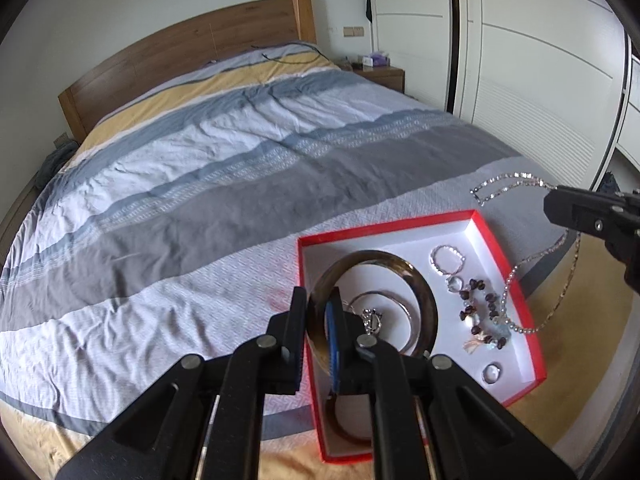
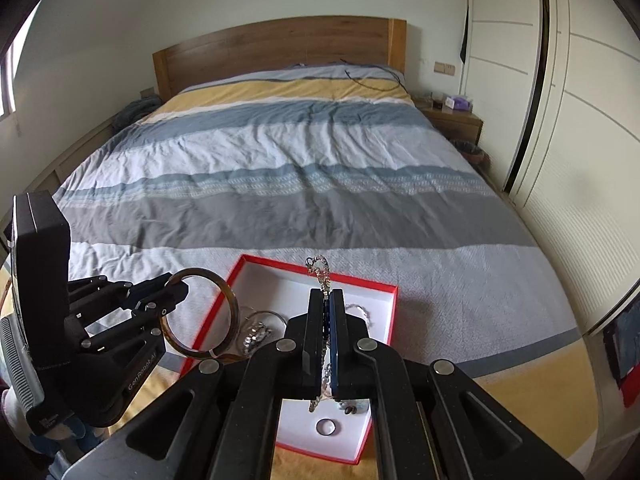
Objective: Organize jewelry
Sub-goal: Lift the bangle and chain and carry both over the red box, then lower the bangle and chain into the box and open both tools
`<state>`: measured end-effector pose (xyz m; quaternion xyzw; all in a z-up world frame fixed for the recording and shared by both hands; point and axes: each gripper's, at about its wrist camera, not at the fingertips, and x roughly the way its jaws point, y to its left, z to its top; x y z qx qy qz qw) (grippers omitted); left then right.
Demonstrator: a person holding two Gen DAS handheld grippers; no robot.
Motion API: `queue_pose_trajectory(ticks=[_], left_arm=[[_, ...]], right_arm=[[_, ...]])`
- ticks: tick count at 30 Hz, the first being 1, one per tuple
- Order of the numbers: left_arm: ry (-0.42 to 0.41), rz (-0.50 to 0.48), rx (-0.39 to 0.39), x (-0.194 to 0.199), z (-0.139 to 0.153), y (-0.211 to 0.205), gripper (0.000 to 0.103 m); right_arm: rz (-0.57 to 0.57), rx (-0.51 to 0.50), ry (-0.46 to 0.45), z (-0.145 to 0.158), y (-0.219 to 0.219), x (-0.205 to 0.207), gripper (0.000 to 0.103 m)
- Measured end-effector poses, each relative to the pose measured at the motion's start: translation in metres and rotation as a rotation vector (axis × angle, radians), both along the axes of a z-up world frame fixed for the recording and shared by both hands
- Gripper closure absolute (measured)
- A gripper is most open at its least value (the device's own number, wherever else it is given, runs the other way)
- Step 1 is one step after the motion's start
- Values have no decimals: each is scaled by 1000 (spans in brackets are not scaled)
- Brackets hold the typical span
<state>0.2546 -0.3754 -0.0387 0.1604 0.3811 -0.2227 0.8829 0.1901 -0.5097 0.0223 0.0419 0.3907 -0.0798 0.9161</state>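
One striped bed [image 1: 200, 168] fills the left wrist view, beside white wardrobes [image 1: 532, 60]; the left gripper [image 1: 318, 320] pinches a brown bangle [image 1: 416, 276] over one red box [image 1: 516, 280]. Right wrist view: right gripper [image 2: 327, 308] clamps one silver chain [image 2: 320, 270].

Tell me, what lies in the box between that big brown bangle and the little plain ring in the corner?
In the left wrist view, a dark-beaded bracelet lies in the red box between the brown bangle and the ring.

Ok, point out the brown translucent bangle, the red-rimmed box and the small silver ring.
Brown translucent bangle [image 2: 234, 308], right wrist view, right arc.
Red-rimmed box [image 1: 384, 225], left wrist view, far rim.
Small silver ring [image 2: 327, 426], right wrist view, band.
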Motion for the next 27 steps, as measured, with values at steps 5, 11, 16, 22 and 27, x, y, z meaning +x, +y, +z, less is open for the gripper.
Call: queue_pose_trajectory(ticks=[5,11,16,22,27], left_arm=[[32,-3,30,6,-29,-7,94],[68,-8,44,8,-48,-7,94],[103,-17,39,3,-58,-7,94],[132,-22,28,-4,-65,-4,94],[152,-25,36,-8,-69,-3,91]], right_arm=[[-5,30,47,-36,-8,6,100],[-11,57,94,-67,-11,4,100],[-23,68,139,-87,-11,-4,100],[-38,71,179,-101,-12,-16,100],[-44,72,210,-106,-12,-22,100]])
